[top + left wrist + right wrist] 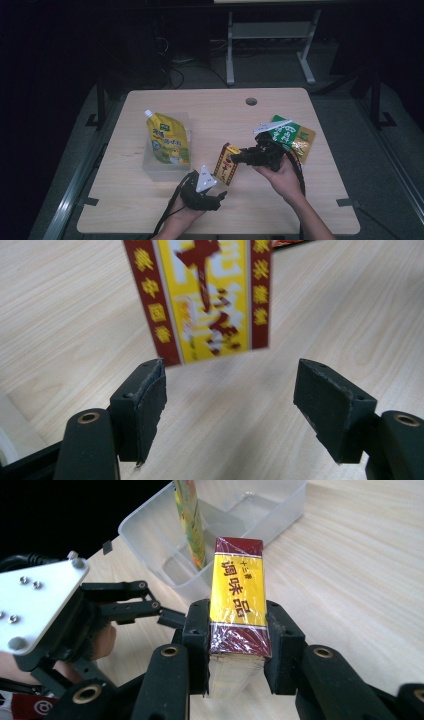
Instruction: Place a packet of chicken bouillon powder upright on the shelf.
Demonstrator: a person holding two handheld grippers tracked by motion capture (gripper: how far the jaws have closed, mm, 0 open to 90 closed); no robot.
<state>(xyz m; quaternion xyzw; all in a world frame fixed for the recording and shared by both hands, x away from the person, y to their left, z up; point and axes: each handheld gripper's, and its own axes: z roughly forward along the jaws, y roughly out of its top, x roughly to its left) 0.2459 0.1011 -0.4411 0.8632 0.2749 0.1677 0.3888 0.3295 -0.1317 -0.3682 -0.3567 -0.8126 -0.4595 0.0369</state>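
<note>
My right gripper (239, 158) (239, 645) is shut on a red and yellow seasoning box (226, 163) (238, 610) and holds it above the table's middle. The box (202, 297) hangs just beyond my left gripper (220, 196) (230, 390), whose jaws stand wide open with nothing between them. That left gripper sits near the table's front edge, below and left of the box. A clear plastic container (150, 165) (260, 510) stands at the left, with a yellow spouted pouch (167, 140) (190, 520) propped in it.
A green and orange snack bag (292, 136) lies on the wooden table (210, 110) at the right, behind my right hand. A cable hole (251, 101) marks the table's far side. Metal desk legs stand on the floor beyond.
</note>
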